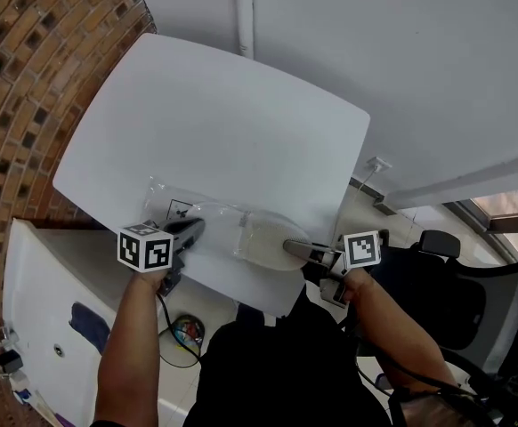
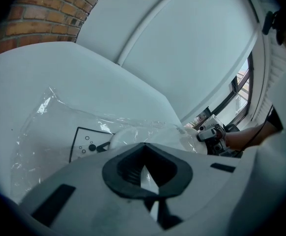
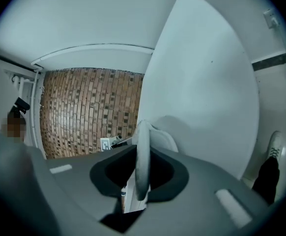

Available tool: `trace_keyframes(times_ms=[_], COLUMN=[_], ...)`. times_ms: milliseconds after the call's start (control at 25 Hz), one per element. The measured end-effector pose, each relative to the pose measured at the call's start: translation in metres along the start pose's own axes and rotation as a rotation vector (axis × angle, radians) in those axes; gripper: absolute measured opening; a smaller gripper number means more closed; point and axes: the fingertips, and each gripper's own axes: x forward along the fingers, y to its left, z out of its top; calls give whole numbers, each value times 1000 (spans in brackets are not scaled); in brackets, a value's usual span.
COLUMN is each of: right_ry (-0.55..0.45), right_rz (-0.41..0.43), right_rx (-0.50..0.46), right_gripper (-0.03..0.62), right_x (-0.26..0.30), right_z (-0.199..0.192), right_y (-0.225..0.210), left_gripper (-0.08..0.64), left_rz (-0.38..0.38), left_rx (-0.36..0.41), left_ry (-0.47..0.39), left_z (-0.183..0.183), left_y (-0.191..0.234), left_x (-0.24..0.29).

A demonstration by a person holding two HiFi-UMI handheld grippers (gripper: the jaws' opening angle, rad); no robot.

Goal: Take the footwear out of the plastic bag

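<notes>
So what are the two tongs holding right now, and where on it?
Right tongs clamp the white slipper by its thin edge. Left tongs appear to pinch the clear bag at its near edge.

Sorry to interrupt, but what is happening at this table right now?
A person is working a white slipper out of a clear plastic bag on the white table. The right gripper is clamped on the slipper's edge, and the left gripper pinches the bag's other end. The slipper looks partly out.
</notes>
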Motion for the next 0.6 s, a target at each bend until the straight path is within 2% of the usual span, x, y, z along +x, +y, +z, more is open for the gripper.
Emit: trace_keyframes(times_ms=[200, 280, 440, 600], right_ry=[-21, -44, -97, -134], right_rz=[18, 20, 28, 22], right_rx=[-1, -6, -32, -70], right_gripper=[52, 51, 48, 48], right_x=[-9, -15, -32, -49], right_z=[6, 11, 26, 40], right_y=[9, 14, 26, 36], left_gripper=[6, 6, 6, 6], left_rz=[29, 66, 189, 228], left_rx=[15, 16, -1, -24], left_ry=[-3, 0, -7, -58], left_z=[-2, -3, -3, 5], left_y=[1, 6, 28, 36], left_x=[-1, -3, -12, -17])
